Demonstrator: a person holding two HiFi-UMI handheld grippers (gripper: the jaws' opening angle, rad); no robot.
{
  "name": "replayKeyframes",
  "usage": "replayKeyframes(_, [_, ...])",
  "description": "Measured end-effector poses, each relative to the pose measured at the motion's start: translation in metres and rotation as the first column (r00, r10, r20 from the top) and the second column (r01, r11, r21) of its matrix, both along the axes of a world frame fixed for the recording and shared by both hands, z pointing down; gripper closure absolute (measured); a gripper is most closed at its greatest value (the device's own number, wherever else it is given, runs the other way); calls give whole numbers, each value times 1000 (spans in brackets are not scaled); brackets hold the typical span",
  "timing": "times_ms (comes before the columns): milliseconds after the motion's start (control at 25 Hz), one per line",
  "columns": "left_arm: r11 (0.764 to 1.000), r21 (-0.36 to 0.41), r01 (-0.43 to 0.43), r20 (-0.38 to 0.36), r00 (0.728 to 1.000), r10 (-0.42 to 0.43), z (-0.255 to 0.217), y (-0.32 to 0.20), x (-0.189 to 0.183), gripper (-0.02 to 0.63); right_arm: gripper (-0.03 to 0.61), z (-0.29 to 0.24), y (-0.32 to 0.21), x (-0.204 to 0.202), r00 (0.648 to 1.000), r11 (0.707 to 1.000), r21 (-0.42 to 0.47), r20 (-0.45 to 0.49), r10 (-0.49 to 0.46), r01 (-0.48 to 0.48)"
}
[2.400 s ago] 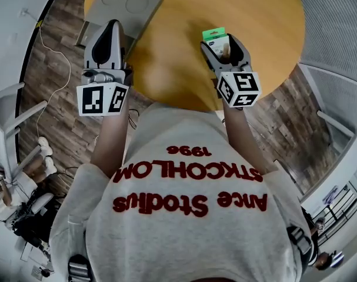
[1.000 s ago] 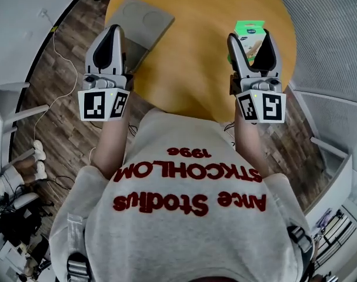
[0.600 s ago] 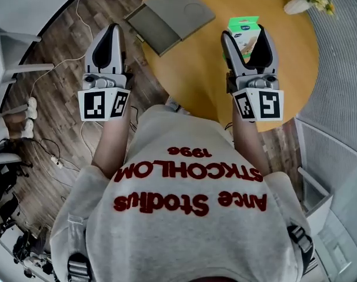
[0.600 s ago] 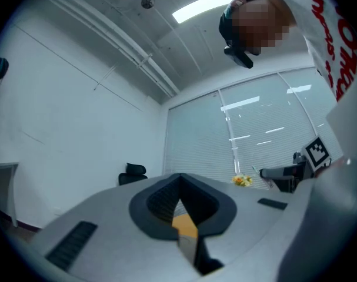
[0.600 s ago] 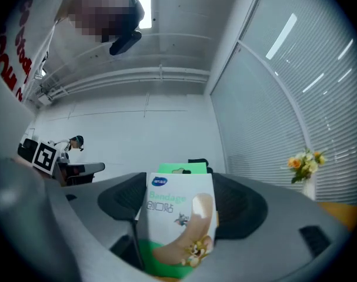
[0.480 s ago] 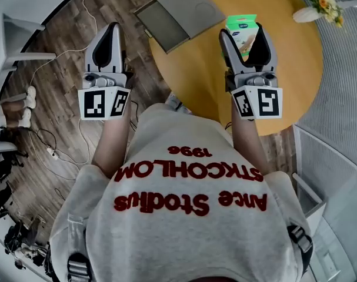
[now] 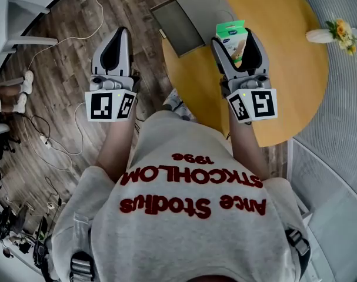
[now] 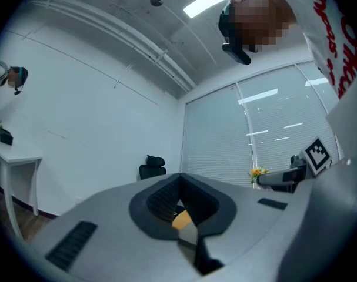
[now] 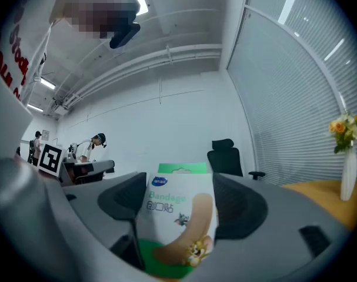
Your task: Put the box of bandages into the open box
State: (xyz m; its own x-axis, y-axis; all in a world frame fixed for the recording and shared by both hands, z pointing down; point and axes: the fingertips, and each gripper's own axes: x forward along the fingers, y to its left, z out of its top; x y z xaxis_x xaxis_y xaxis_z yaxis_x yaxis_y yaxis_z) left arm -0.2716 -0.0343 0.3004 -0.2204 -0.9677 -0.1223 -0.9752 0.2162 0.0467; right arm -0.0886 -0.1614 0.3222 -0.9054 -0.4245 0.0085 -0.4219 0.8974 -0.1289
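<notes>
So the right gripper [image 7: 233, 38] has the white-and-green cardboard box of bandages [image 7: 230, 30] pinched by its sides. The jaws are only as far apart as the pack is wide, and the right gripper view shows the printed face turned to the camera and the green hang tab on top. The pack is up in the air over the round yellow wooden table [image 7: 296, 81], just to the right of the flat grey open box [image 7: 179, 27]. That box lies near the table's left edge, w/ the darker tray part toward the person and the lid folded out behind it.

The left gripper [image 7: 118, 40] has its jaws pressed together w/ nothing in them. It hangs over the wood floor, off the table to the left.

IMO the step in hand is the carry-over, so roughly halfway. To do it well:
- aim for the dark tray, not the lid w/ the two round marks, since they sit right next to each other
- the tray looks shallow, so prob tip the pack flat rather than drop it in upright
- go low before letting go, b/c a light pack bounces
- the tray sits close to the table edge, so don't shove it, and maybe steady it w/ the free gripper

The white vase of flowers [image 7: 328, 35] is well off to the right, so it's no issue.
</notes>
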Motion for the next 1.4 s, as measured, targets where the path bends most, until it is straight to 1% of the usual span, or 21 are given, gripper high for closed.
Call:
replayKeyframes(240, [999, -45, 22, -19, 1000, -23, 22, -9, -12, 607, 218, 34, -4, -34, 995, 994, -76, -54, -88, 83])
replayKeyframes(400, [997, -74, 28, -37, 999, -31, 32, -11, -10, 607, 219, 54, -8, -48, 987, 986, -110, -91, -132, 121])
replayKeyframes(600, [991, -124, 60, -63, 996, -68, 73, -5, -32, 607, 218, 119, -4, -93, 968, 972, -154, -151, -198, 175])
replayKeyframes(720, [988, -139, 69, -66, 995, -79, 88, -2, -28, 607, 218, 145, -3, -103, 961, 966, -157, -159, -228, 203])
replayKeyframes(840, [985, -152, 79, -72, 993, -90, 92, 0, -26, 607, 218, 159, -4, -113, 957, 962, -157, -156, -246, 222])
replayKeyframes(920, [984, -157, 84, -77, 992, -97, 92, 1, -28, 607, 218, 168, -6, -121, 954, 962, -157, -169, -248, 222])
replayKeyframes(1040, [982, -166, 90, -84, 991, -105, 95, 3, -29, 607, 218, 183, -7, -125, 944, 968, -141, -231, -236, 208])
replayKeyframes(1120, [981, -170, 92, -90, 990, -108, 97, 5, -30, 607, 218, 192, -3, -127, 926, 971, -115, -293, -236, 211])
replayKeyframes(1240, [980, -173, 94, -101, 988, -113, 96, 1, -38, 607, 218, 197, 2, -137, 894, 967, -71, -367, -255, 246])
replayKeyframes(1320, [980, -173, 94, -103, 988, -113, 97, -2, -38, 607, 218, 201, 1, -139, 886, 966, -64, -387, -256, 252])
replayKeyframes(1400, [981, -170, 92, -99, 989, -110, 98, 0, -31, 607, 218, 204, 1, -135, 889, 968, -68, -384, -249, 241])
